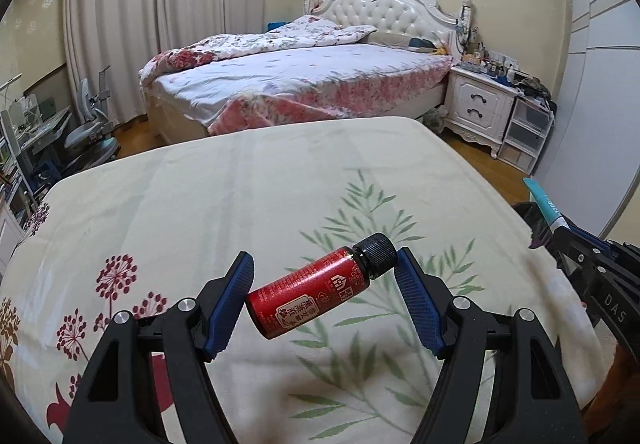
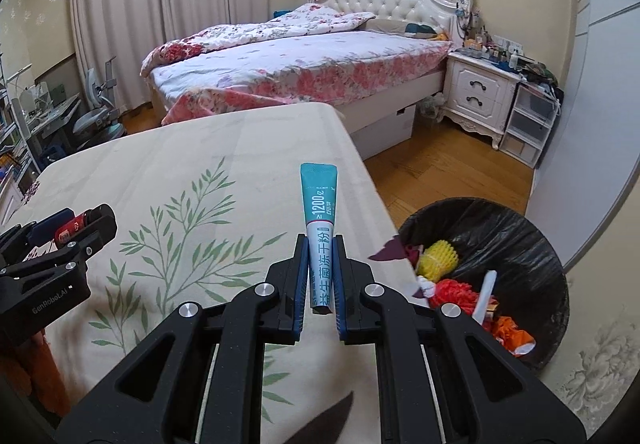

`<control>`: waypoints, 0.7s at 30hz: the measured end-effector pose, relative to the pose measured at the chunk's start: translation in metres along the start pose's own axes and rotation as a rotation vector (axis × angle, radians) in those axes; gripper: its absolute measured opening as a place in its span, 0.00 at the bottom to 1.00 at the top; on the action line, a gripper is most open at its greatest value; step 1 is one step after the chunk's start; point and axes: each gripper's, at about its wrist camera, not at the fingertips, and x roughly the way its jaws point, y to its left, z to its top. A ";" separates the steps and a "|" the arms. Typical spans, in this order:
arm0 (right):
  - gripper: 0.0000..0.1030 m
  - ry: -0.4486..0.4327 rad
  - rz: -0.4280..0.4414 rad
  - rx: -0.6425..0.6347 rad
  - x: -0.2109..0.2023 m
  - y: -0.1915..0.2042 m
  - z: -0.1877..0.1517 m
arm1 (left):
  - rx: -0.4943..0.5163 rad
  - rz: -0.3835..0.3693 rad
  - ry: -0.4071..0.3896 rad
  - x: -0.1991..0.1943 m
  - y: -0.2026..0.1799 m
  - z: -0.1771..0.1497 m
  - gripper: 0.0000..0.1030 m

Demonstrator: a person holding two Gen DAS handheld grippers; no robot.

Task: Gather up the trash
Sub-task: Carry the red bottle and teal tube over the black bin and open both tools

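One red bottle (image 1: 316, 294) with a black cap is sitting crosswise between the blue pads of the left gripper (image 1: 324, 298), its base against the left pad and its cap against the right one, so the jaws are standing fairly wide and gripping it end to end above the cloth. One teal-and-white sachet (image 2: 320, 236) is standing upright in the right gripper (image 2: 320, 276), whose jaws are pinching narrow on its lower, white half while the teal top is poking out beyond the fingertips. That makes two pieces of trash, one per gripper, both hanging over the cream table cover (image 2: 224, 164) with its green leaf print. The two grippers are showing in each other's view, well apart, the left one off to the left with its bottle. Just beyond the table's right edge, one bin (image 2: 500, 220) lined with a black bag is sitting on the wood floor, and yellow, red and orange scraps are lying in it. Further back, one bed (image 2: 304, 68) with a floral quilt and one white nightstand (image 2: 478, 88) are standing.
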 end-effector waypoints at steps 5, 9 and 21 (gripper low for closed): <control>0.11 -0.036 -0.078 0.042 -0.013 -0.034 -0.002 | 0.055 -0.071 -0.036 -0.001 -0.039 0.010 0.68; 0.11 -0.050 -0.133 0.091 -0.016 -0.061 -0.005 | 0.091 -0.127 -0.058 0.000 -0.069 0.019 0.68; 0.11 -0.068 -0.295 0.170 -0.013 -0.119 -0.014 | 0.207 -0.247 -0.099 0.013 -0.152 0.032 0.68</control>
